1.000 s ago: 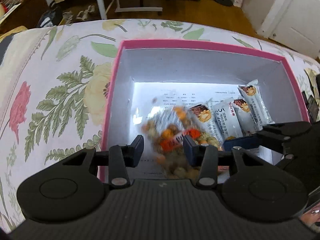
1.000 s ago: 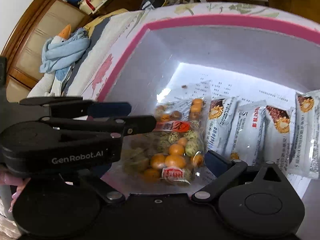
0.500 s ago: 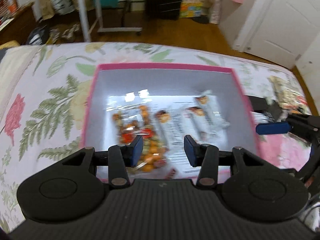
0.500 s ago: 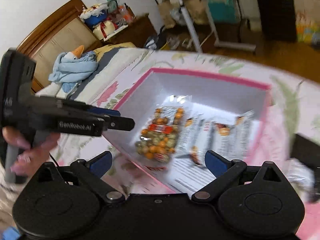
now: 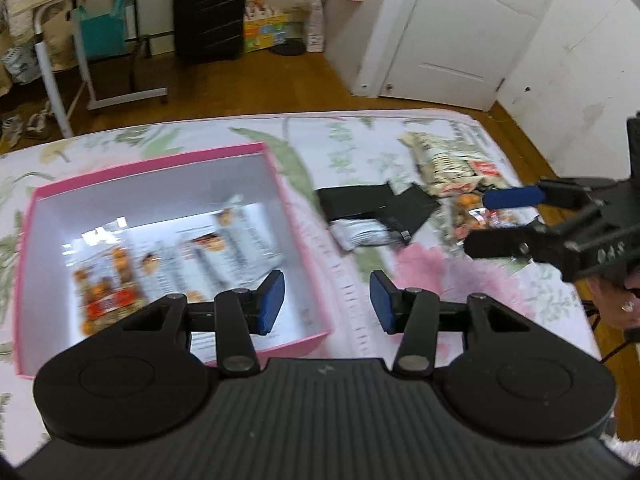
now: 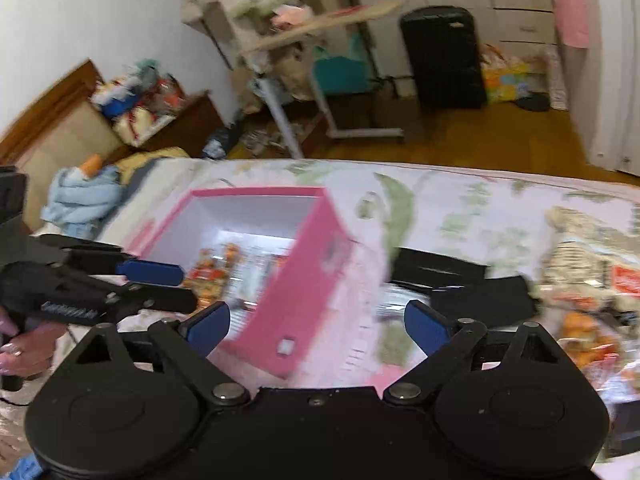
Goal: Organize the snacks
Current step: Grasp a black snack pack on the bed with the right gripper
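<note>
The pink box [image 5: 148, 163] sits on the flowered bed, holding a clear bag of orange and green nuts [image 5: 105, 289] and several white bar packets [image 5: 236, 248]. My left gripper [image 5: 326, 306] hovers over the box's right front corner, open and empty. My right gripper [image 6: 318, 324] is above the bed just right of the box [image 6: 304, 292]; its jaws are closing slightly with nothing between them. A pile of loose snack packets [image 5: 448, 168] [image 6: 588, 264] lies to the right. The right gripper [image 5: 508, 216] shows above that pile in the left wrist view.
A black flat item [image 5: 376, 204] [image 6: 460, 280] lies between the box and the pile, with a silvery packet [image 5: 360, 234] beside it. A blue cloth [image 6: 76, 200] lies at the bed's left. Beyond the bed are a rolling table [image 5: 80, 40], a black suitcase [image 5: 210, 8] and a white door [image 5: 460, 28].
Both grippers rose out of the box and swung right toward the loose snack pile. The nut bag that was falling between them now lies in the box.
</note>
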### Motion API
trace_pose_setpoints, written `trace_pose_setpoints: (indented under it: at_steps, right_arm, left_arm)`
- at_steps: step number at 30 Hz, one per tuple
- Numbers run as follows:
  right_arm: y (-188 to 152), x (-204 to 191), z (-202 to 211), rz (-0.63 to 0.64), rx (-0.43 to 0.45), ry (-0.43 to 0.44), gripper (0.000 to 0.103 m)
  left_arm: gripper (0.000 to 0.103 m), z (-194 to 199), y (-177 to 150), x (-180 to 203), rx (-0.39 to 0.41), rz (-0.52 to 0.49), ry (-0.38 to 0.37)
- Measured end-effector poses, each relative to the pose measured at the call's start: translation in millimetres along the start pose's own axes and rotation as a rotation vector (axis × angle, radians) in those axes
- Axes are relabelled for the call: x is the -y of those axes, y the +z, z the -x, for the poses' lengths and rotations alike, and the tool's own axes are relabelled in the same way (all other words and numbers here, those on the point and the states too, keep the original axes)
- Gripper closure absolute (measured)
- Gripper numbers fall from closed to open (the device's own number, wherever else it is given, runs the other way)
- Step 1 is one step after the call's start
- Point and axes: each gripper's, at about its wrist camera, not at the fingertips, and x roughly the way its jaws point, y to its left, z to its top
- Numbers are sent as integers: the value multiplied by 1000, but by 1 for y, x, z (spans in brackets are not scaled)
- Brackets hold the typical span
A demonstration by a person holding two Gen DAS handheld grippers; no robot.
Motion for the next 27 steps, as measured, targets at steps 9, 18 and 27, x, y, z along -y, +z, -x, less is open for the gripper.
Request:
trace_pose_setpoints:
  at_steps: [9, 18, 27]
  right_arm:
    - [62, 49, 6, 34, -186, -222, 14]
    - [57, 131, -60, -117, -201, -100, 54]
    - [35, 175, -116, -165, -242, -135, 58]
  left_arm:
    - [59, -51, 29, 65, 3, 47, -63]
    - [60, -136, 25, 79, 37, 202, 38]
    - [60, -187, 4, 69, 56, 299, 98]
